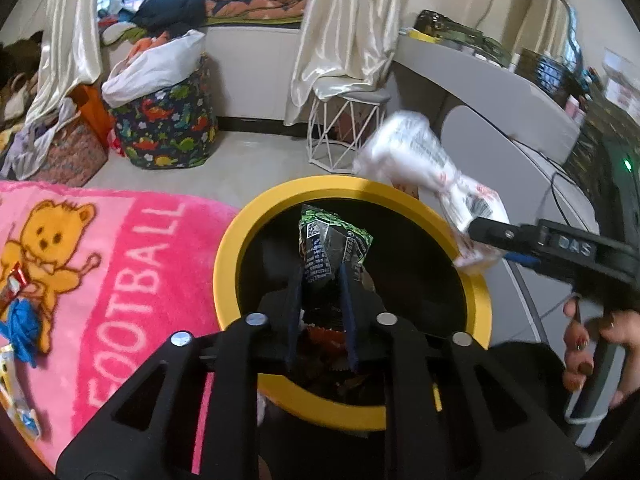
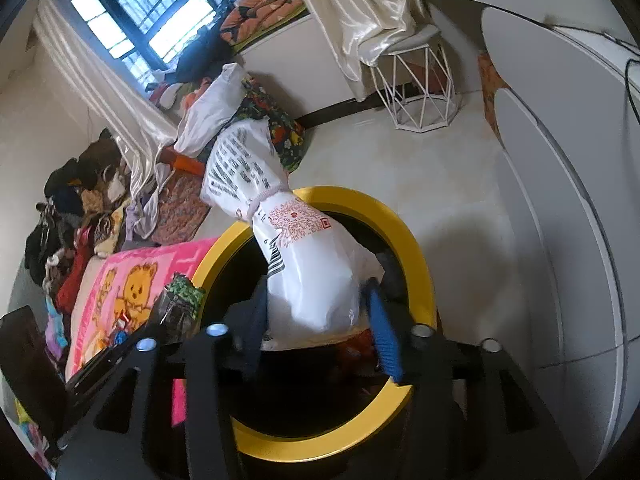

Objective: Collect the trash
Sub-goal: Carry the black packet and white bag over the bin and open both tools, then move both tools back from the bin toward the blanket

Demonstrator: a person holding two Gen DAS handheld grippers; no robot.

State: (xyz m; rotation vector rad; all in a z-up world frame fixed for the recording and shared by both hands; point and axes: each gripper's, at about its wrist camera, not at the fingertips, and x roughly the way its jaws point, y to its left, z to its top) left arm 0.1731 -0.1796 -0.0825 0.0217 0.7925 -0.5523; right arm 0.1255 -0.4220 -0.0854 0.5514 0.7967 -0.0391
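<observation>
The left gripper's [image 1: 320, 276] two blue-padded fingers [image 1: 347, 300] stand close together with a crumpled green-and-black foil snack wrapper [image 1: 330, 242] between them; the pads flank its lower end, and whether they press on it I cannot tell. The wrapper hangs over the dark mouth of a round bin with a broad yellow rim [image 1: 240, 232].

The right gripper [image 2: 320, 308] has its fingers [image 2: 382, 320] moderately apart around a white printed plastic bag [image 2: 312, 276] (tied at the waist with a thin band), which stands up between them above the same bin. The right pad looks just clear of the bag, the left one blurred.

In the left wrist view, a hand [image 1: 592, 344] grips the right gripper's handle. A pink fleece blanket with yellow bears and "FOOTBALL" lettering [image 1: 132, 264] lies just beside the bin.
</observation>
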